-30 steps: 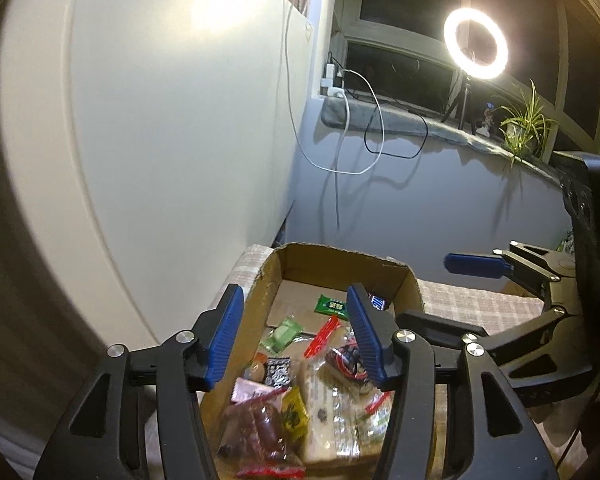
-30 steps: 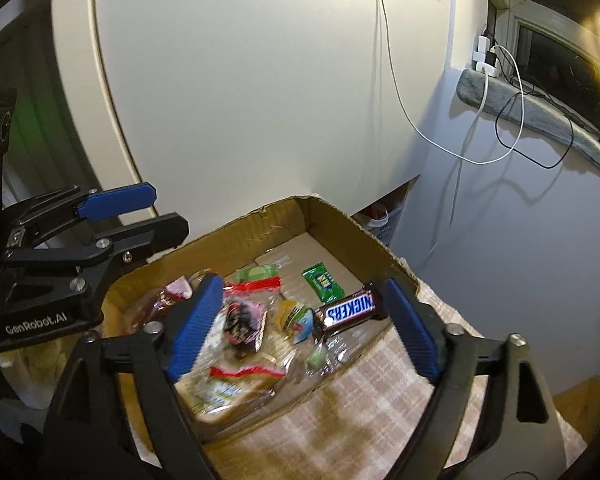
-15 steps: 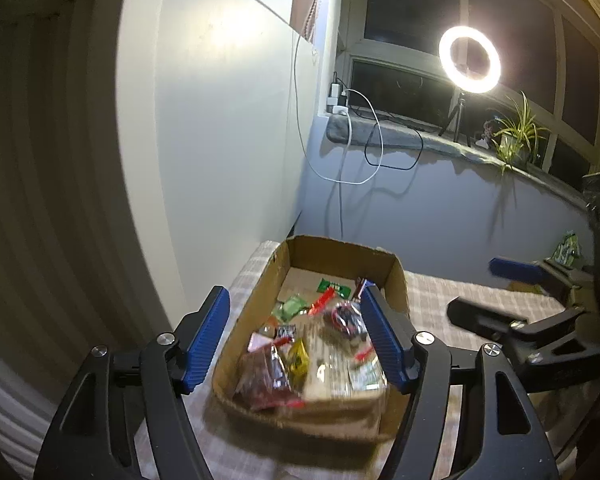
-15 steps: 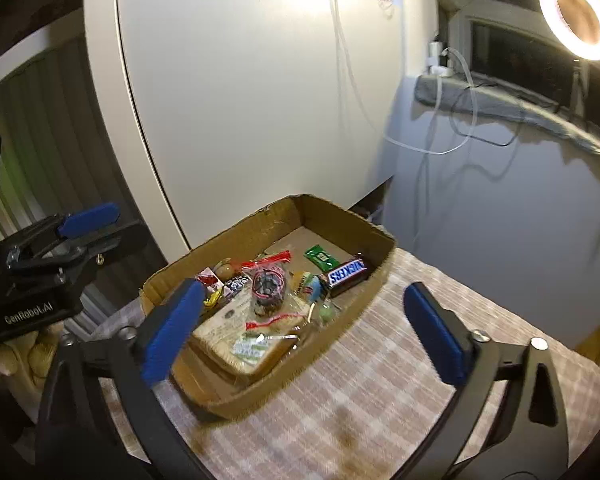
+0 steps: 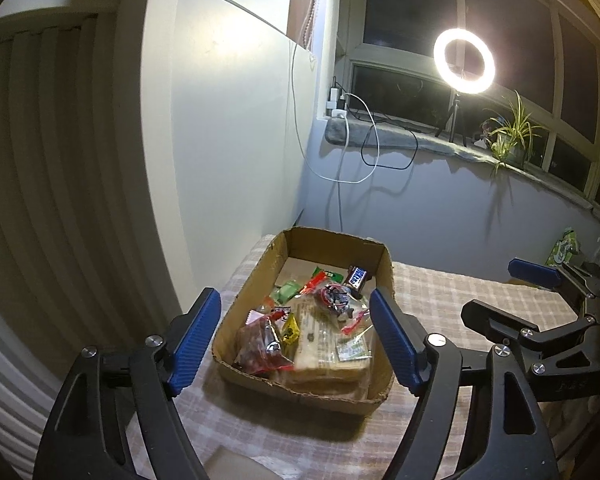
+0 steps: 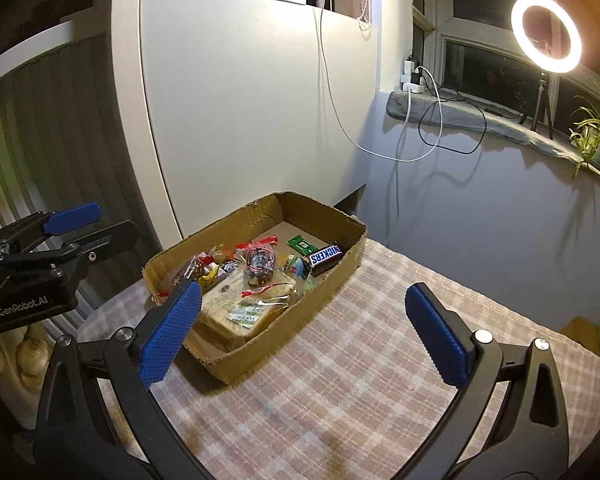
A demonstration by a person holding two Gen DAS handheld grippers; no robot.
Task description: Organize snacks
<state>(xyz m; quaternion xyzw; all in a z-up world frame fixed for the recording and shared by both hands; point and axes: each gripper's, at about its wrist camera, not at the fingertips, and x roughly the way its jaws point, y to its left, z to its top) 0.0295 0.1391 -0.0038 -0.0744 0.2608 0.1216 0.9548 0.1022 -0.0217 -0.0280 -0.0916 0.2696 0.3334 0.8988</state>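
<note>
Left gripper (image 5: 296, 338) low in frame, jaws opening, nothing between; right gripper (image 6: 304, 334) low, spread wide, empty.

looks like someone's home, maybe a room corner or enclosed balcony: checked cloth (image 6: 380, 360) on the tabletop, houseplant (image 5: 512, 136) on the sill (image 5: 400, 140), chargers (image 6: 412, 76) with cables hanging down, ring light (image 5: 464, 60) on a small tripod, dark windows (image 5: 420, 0) behind, so it's night
</note>
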